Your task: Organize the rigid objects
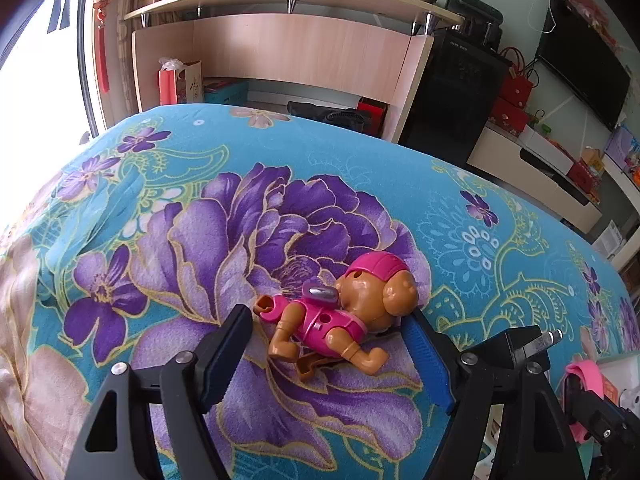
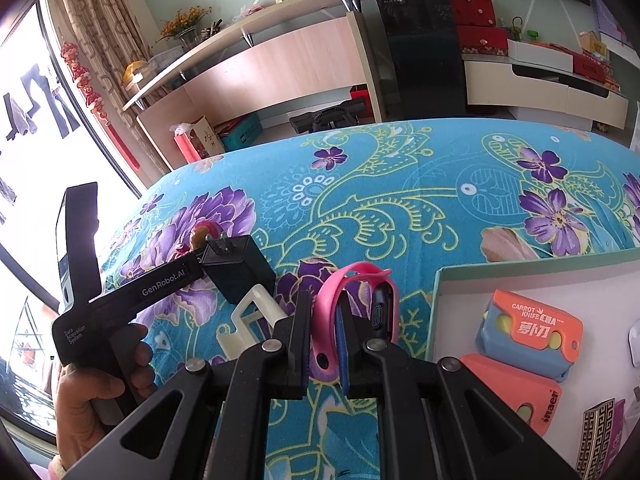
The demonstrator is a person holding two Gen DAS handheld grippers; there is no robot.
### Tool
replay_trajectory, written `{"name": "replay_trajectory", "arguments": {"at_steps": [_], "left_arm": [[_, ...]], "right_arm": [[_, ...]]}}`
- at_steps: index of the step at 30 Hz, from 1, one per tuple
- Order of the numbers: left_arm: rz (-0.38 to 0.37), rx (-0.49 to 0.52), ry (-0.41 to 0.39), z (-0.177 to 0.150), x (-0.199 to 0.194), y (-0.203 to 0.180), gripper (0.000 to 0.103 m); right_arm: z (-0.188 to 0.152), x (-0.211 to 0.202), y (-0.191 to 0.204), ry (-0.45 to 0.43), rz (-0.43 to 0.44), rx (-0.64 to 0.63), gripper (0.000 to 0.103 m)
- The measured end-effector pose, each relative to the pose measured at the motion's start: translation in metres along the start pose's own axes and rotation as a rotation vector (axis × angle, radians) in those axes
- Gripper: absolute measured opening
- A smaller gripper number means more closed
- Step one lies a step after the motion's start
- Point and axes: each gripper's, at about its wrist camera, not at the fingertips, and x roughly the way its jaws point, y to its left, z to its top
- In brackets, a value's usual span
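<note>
Left gripper (image 1: 332, 344): jaws apart, pads clear of the toy pup figure (image 1: 340, 316) lying on its side between them on the floral cloth (image 1: 160, 200). Light, stiff, slick plastic; best taken across the torso. Right gripper (image 2: 325, 344): clamped on pink wristband (image 2: 352, 308); tray (image 2: 440, 280) just right.

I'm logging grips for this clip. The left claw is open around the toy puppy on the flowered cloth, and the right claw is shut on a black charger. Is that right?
Not quite. The right claw is shut on a pink wristband, not the black charger, which lies on the flowered cloth; the right wrist view shows this. The rest holds: the left claw is open around the toy puppy.
</note>
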Motion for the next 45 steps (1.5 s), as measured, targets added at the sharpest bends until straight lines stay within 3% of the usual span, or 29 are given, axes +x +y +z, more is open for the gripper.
{"name": "replay_trajectory", "arguments": {"at_steps": [4, 15, 16, 18, 20, 25, 31, 34, 42, 45], "left_arm": [[-0.009, 0.009, -0.017, 0.000, -0.004, -0.001, 0.068], [0.046, 0.090, -0.031, -0.001, -0.018, -0.013, 0.065], [0.046, 0.091, -0.037, 0.000, -0.022, -0.014, 0.061], [0.052, 0.098, -0.053, 0.002, -0.028, -0.015, 0.039], [0.044, 0.095, -0.036, 0.003, -0.027, -0.014, 0.030], [0.058, 0.079, 0.009, -0.002, -0.016, -0.011, 0.029], [0.029, 0.038, -0.007, 0.005, -0.022, -0.005, 0.031], [0.020, 0.048, -0.007, 0.006, -0.022, -0.009, 0.058], [0.065, 0.177, -0.028, 0.016, -0.014, -0.029, 0.066], [0.012, 0.142, -0.003, 0.017, -0.002, -0.024, 0.067]], "right_arm": [[0.000, 0.000, 0.000, 0.003, -0.002, 0.000, 0.011], [-0.001, -0.001, -0.002, -0.003, 0.000, 0.005, 0.011], [-0.001, -0.003, -0.002, -0.007, 0.002, 0.006, 0.011], [0.001, -0.005, -0.002, -0.017, 0.005, 0.007, 0.011], [0.001, -0.008, -0.001, -0.024, 0.009, 0.005, 0.011], [0.001, -0.009, -0.001, -0.026, 0.011, 0.005, 0.011], [0.002, -0.008, -0.002, -0.024, 0.011, 0.010, 0.011], [0.003, -0.009, -0.003, -0.028, 0.012, 0.013, 0.011], [0.004, -0.011, -0.009, -0.037, 0.024, 0.037, 0.011], [0.005, -0.011, -0.010, -0.037, 0.029, 0.043, 0.011]]}}
